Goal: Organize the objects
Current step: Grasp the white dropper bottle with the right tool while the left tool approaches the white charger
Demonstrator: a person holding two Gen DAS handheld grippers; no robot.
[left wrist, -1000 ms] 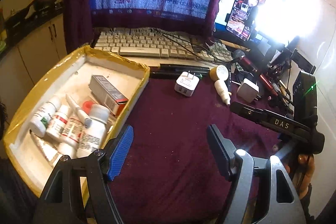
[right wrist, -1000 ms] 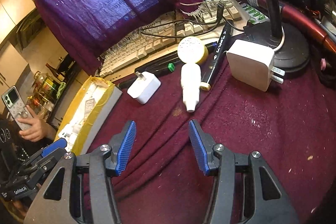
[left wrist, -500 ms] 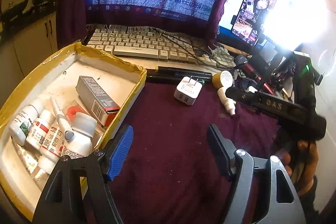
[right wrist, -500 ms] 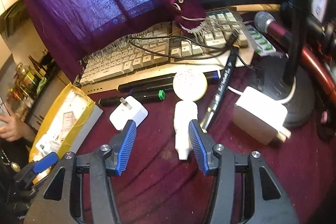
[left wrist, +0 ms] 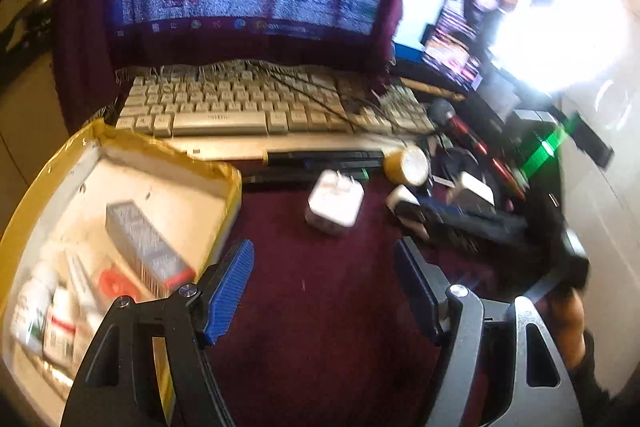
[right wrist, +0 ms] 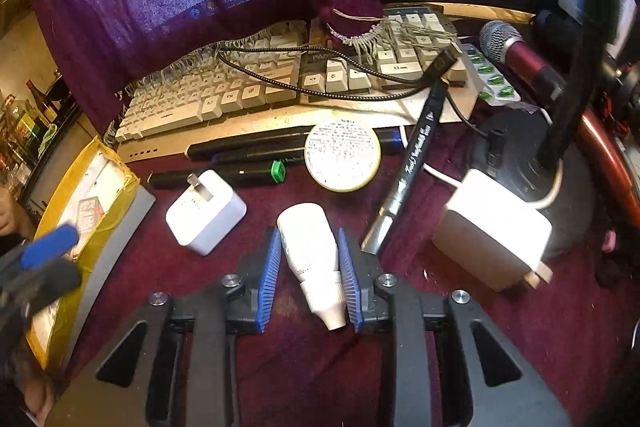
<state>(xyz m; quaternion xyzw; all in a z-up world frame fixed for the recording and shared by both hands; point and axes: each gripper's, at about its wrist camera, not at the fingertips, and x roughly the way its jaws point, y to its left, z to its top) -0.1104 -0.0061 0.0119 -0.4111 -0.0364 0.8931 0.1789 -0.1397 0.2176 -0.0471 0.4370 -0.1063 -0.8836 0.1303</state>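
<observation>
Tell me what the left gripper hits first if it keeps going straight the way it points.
Probably the small white charger: it lies on the maroon cloth straight ahead of the open left gripper, with bare cloth between. Depth is uncertain in this blurred fisheye view.

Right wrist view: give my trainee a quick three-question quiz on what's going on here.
1. True or false: the right gripper has its blue pads on either side of the small white bottle.
2. Which lies nearest the bottle's left? A) small white charger B) blister pack C) microphone
3. Fill in: the left gripper hangs open beside the yellow-edged ____.

Key: 1 true; 2 A; 3 box.
</observation>
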